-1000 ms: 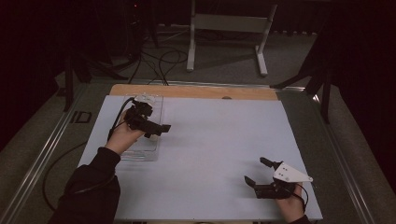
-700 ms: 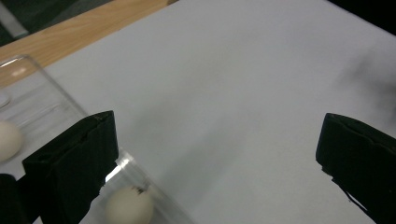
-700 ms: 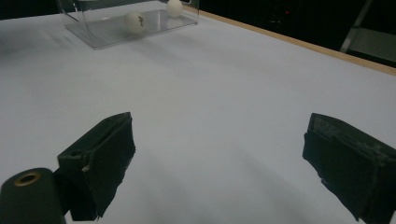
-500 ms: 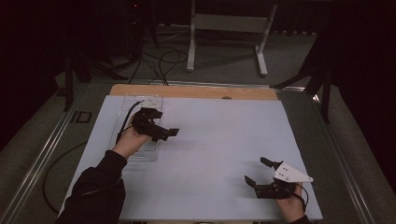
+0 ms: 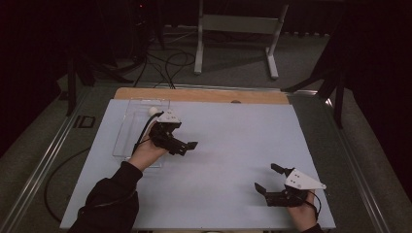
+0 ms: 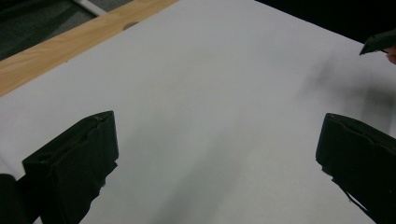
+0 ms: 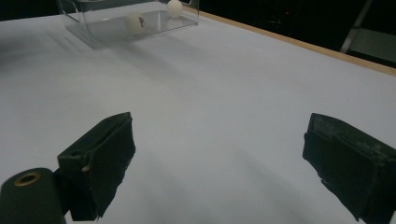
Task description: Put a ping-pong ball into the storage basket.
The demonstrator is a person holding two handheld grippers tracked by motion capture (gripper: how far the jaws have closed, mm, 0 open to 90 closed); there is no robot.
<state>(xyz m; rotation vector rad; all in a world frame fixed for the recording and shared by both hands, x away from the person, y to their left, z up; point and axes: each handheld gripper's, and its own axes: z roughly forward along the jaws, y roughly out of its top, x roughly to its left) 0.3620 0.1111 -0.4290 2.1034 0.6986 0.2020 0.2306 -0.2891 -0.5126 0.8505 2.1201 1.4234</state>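
left gripper (image 5: 187, 145) agape | right gripper (image 5: 266, 177) agape | tray (image 5: 127, 127) (maybe two balls)

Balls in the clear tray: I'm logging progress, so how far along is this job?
Done, by the look of it: two white balls lie in the clear tray. In hand: nothing; the left gripper is open and empty beside the tray, and the right gripper rests open near the front edge of the table. Left: no loose ball shows on the white sheet, so little seems to remain.
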